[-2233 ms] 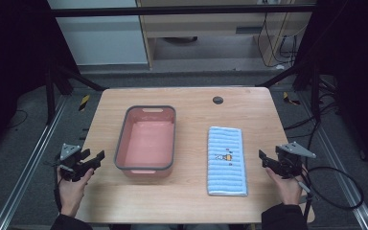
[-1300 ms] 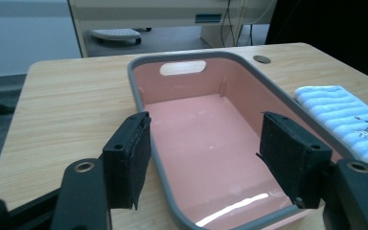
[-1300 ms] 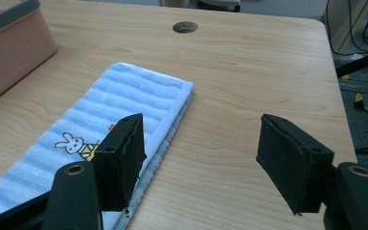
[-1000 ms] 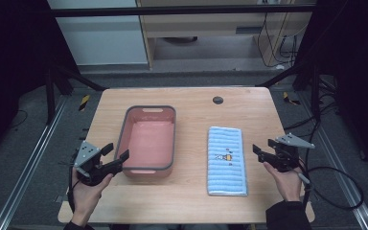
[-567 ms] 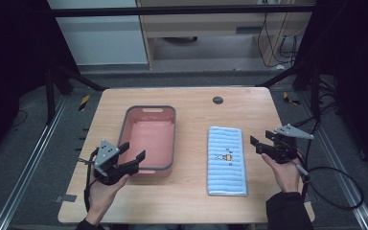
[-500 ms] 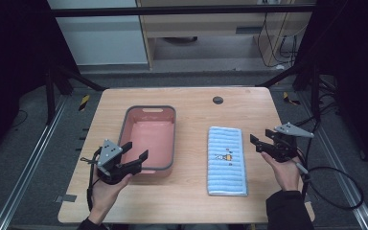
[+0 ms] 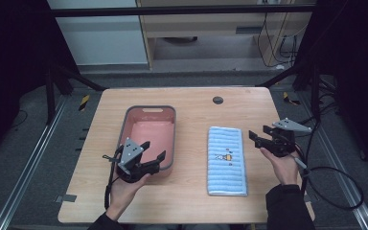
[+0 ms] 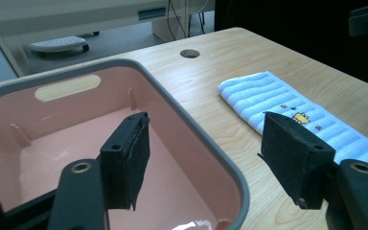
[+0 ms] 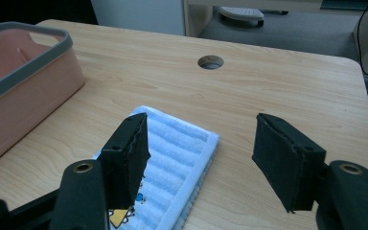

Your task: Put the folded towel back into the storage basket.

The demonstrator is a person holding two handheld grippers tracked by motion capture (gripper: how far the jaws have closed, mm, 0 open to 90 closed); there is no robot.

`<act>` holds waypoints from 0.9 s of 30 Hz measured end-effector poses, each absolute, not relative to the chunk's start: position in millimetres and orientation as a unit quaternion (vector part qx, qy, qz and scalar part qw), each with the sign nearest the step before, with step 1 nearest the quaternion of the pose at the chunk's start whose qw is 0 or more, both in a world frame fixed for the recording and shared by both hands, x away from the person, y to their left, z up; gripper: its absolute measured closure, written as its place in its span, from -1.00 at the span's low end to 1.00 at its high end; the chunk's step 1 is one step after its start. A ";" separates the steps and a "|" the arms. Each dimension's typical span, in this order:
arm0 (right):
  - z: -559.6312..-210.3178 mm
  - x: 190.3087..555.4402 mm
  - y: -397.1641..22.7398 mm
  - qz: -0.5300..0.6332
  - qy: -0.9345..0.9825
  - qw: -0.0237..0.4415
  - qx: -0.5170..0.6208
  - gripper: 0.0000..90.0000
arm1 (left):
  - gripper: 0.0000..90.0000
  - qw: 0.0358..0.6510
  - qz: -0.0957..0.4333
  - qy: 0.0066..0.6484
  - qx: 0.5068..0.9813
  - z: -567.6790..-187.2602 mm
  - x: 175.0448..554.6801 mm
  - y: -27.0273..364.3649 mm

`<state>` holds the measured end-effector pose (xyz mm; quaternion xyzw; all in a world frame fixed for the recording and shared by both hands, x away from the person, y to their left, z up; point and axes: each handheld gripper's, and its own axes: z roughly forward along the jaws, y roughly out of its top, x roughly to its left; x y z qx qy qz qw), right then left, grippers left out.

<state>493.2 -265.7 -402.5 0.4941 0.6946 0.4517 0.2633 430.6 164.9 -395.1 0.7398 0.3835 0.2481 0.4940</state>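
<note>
Towel [image 7: 227, 159]: blue, ribbed, folded into a long strip, a small printed figure at its middle. It lies flat on the counter [image 7: 196, 110], long axis running from my side toward the far edge, to the right of the tub and apart from it.

Right claw [image 7: 261, 139]: mine, nearer of the two to the towel. It hangs just beside the towel's right long edge, by the far half, pointing across the strip. Jaws stand wide and have just been closing a little, with nothing between the pads; in the right gripper view the towel's far corner [image 9: 191, 143] sits below the left jaw. Judgement: the towel lies to the left of this claw, so a short reach across takes the edge.

Left claw [image 7: 154, 155]: mine, jaws wide, empty, straddling the near right rim of the tub.

Tub [image 7: 169, 113]: pink, grey rim, nothing in it, left of centre.

Hole [image 7: 217, 100]: round, in the counter near the far edge.
</note>
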 end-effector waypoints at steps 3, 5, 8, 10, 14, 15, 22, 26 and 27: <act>-402.2 496.0 -266.0 0.453 0.694 0.266 0.492 -0.15 | -0.23 0.497 0.252 0.376 0.740 -395.9 431.0 156.9; -402.1 497.1 -265.2 0.453 0.695 0.266 0.490 -0.14 | -0.22 0.494 0.254 0.370 0.744 -397.5 431.3 152.1; -402.9 499.8 -264.8 0.452 0.697 0.266 0.489 -0.12 | -0.20 0.492 0.248 0.367 0.750 -400.9 432.1 144.4; -404.1 501.5 -264.5 0.450 0.699 0.265 0.489 -0.11 | -0.18 0.491 0.248 0.363 0.752 -401.9 432.1 141.1; -406.7 504.6 -263.5 0.448 0.702 0.261 0.489 -0.07 | -0.14 0.492 0.247 0.359 0.754 -403.2 431.8 132.8; -407.3 505.4 -263.3 0.448 0.702 0.260 0.488 -0.07 | -0.13 0.492 0.244 0.358 0.755 -403.7 431.6 129.3; -412.3 511.0 -261.4 0.445 0.707 0.252 0.489 -0.03 | -0.10 0.492 0.235 0.347 0.763 -408.1 431.7 110.5; -414.7 513.4 -261.5 0.440 0.711 0.250 0.489 -0.01 | -0.08 0.488 0.227 0.339 0.771 -413.5 432.0 96.0; -416.4 514.8 -262.0 0.440 0.711 0.247 0.490 0.00 | -0.08 0.488 0.224 0.338 0.773 -415.0 432.1 92.6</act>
